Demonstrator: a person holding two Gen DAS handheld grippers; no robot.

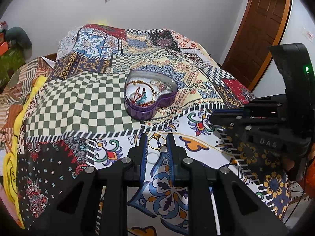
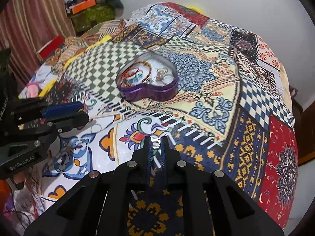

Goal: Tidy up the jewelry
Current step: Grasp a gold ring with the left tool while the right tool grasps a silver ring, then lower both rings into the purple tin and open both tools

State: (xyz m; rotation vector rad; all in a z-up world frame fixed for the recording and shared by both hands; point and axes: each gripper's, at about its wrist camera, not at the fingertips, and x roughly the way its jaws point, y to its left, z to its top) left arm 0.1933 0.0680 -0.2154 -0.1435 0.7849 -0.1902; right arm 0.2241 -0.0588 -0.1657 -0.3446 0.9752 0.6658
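Note:
A purple heart-shaped tin (image 1: 150, 96) sits open on the patterned cloth, with bracelets and rings inside; it also shows in the right wrist view (image 2: 147, 78). My left gripper (image 1: 157, 144) is shut on a gold ring (image 1: 156, 143) with a pale stone, held just above the cloth, nearer than the tin. My right gripper (image 2: 156, 143) is shut on a small silver ring (image 2: 156, 143), also short of the tin. The right gripper also appears in the left wrist view (image 1: 214, 118), and the left one in the right wrist view (image 2: 82, 111).
The colourful patchwork cloth (image 1: 82, 102) covers the whole surface and drops off at its edges. Piled fabrics and boxes (image 2: 84, 7) lie to the far left. A wooden door (image 1: 259, 33) stands at the right, and a white wall behind.

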